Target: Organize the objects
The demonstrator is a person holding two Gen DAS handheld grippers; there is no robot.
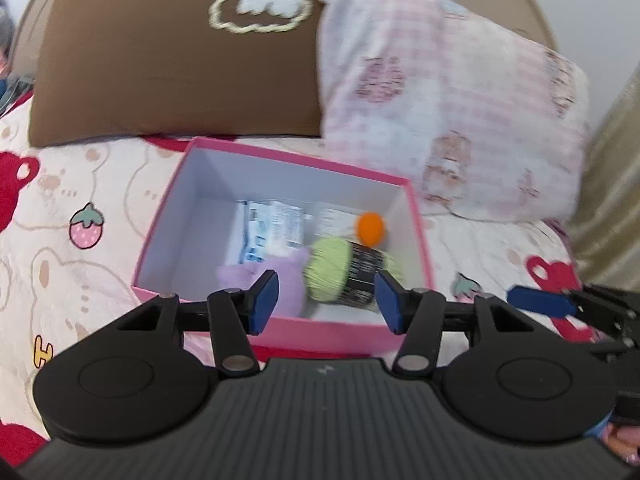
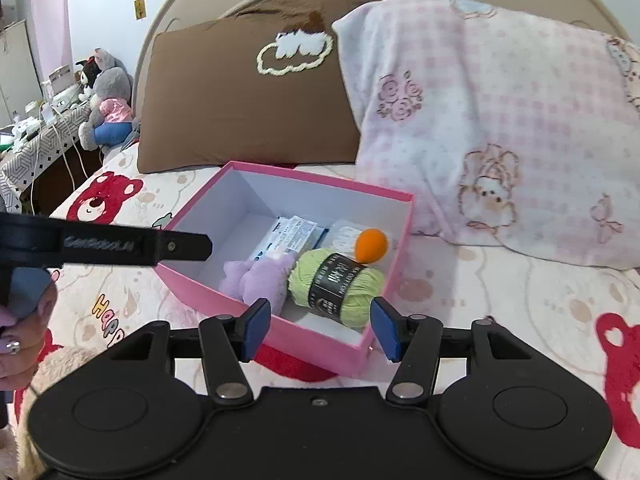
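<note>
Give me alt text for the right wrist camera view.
An open pink box sits on a bear-print bedspread, holding green yarn, a purple plush, an orange ball and packets. The right tongs hover open, empty.

Both views are evenly and brightly lit by soft, diffuse light whose source cannot be told; no harsh glare is seen. Soft shadows are cast inside the pink box (image 1: 208, 216) along its near and left walls, and under the brown pillow (image 2: 240, 112). The left wrist view is smeared by motion blur: the checked pillow (image 1: 448, 104), the cloud motif and the yarn label are rendered soft. The right wrist view is sharper, and the yarn ball (image 2: 340, 284) band is nearly legible, though the far room at the left edge is softened. Strong fisheye bending is seen in both views, with the headboard curved and corners darkened.
</note>
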